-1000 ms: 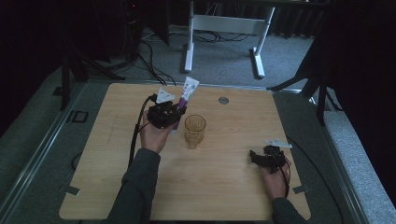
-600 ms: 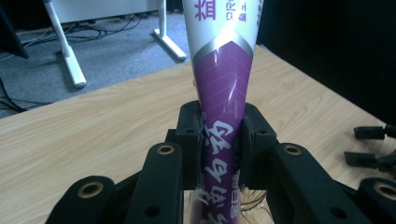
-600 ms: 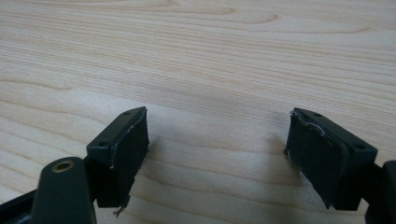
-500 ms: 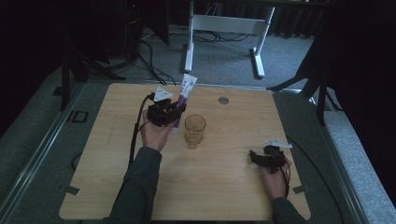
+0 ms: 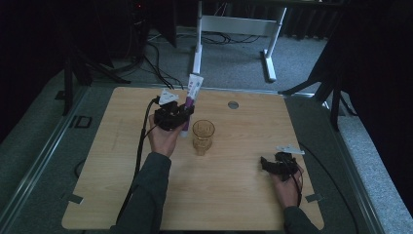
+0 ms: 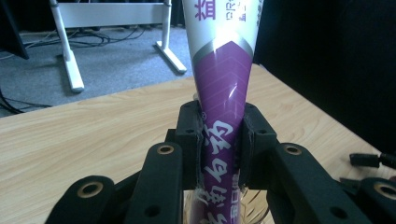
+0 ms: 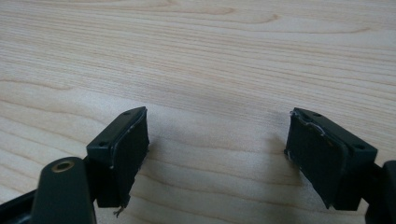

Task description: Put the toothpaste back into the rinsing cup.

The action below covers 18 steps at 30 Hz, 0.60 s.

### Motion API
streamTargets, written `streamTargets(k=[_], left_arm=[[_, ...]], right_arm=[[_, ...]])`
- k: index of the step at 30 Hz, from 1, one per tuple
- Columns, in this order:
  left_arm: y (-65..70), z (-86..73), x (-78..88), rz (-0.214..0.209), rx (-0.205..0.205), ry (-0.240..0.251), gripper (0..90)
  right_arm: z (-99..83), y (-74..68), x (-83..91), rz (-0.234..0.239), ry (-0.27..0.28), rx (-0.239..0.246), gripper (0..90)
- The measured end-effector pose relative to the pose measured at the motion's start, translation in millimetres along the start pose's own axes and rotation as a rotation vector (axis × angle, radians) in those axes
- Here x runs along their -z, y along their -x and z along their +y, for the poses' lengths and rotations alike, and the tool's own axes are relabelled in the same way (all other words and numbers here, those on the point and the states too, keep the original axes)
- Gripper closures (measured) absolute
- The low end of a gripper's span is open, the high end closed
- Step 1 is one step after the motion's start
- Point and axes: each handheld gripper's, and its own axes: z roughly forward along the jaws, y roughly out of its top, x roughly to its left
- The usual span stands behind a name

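Observation:
A purple and white toothpaste tube (image 5: 190,100) stands upright in my left gripper (image 5: 182,114), just left of a clear glass (image 5: 203,136) near the table's middle. In the left gripper view both pads (image 6: 192,140) press on the tube (image 6: 222,102) at its purple part, and the glass rim (image 6: 254,212) shows below the jaws. My right gripper (image 5: 265,163) rests low on the table at the front right, jaws spread wide. In the right gripper view my right gripper (image 7: 217,149) has only bare wood between its pads.
The wooden table (image 5: 234,195) has a small round metal cap (image 5: 233,105) near its far edge. A white frame (image 5: 234,24) and cables lie on the grey floor behind the table. Dark stands flank both sides.

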Motion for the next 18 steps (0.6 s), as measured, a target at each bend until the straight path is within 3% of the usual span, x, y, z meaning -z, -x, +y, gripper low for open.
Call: streamTargets(k=[18], left_arm=[[9.2,-2.9,-12.9,-0.006,0.011,0.061,72.9]], right_arm=[[0.0,0.1,0.0,0.000,0.000,0.001,20.8]])
